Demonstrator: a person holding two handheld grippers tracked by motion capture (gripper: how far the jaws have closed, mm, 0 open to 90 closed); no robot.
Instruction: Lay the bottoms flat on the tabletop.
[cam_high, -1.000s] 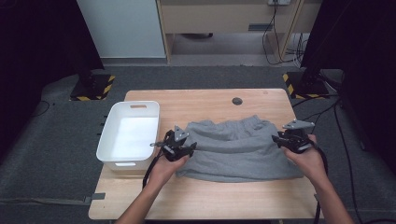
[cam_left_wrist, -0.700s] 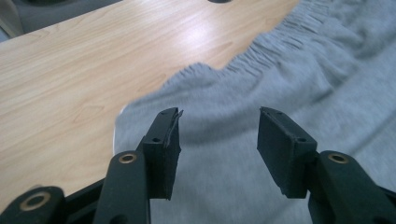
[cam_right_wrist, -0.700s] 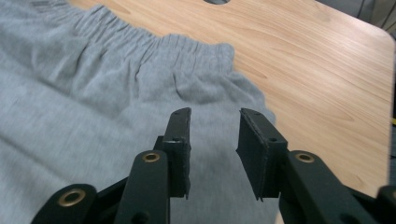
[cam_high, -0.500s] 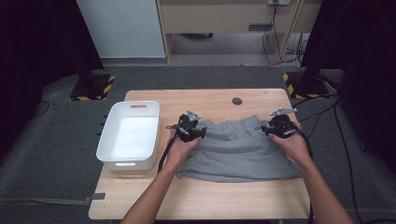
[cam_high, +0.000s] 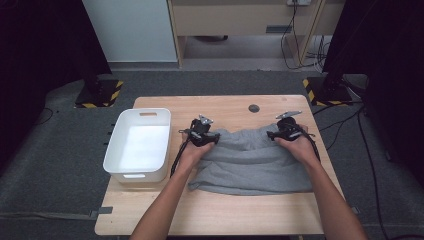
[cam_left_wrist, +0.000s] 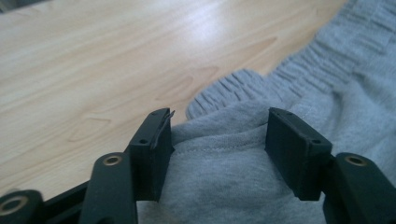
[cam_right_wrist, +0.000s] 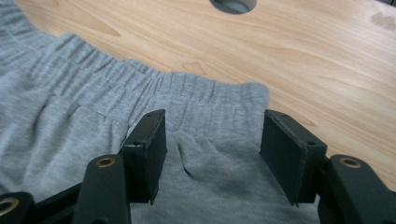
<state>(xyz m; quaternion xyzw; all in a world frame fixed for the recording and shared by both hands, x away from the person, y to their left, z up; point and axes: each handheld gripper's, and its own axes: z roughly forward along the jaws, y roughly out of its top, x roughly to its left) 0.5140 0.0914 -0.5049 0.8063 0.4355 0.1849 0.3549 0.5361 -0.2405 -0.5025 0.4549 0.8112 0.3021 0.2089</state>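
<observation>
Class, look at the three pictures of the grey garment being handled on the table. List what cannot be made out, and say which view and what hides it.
- High view: the underside of the garment, hidden by its own top layer.
- High view: the fingers of the left gripper, hidden by its body and the hand.
- Left gripper view: the garment's near part, cut off by the bottom edge and black fingers.
- Right gripper view: the table hole, cut by the top edge.

grey garment (cam_high: 252, 160) | folded, ribbed waistband at far edge | table centre-right
</observation>
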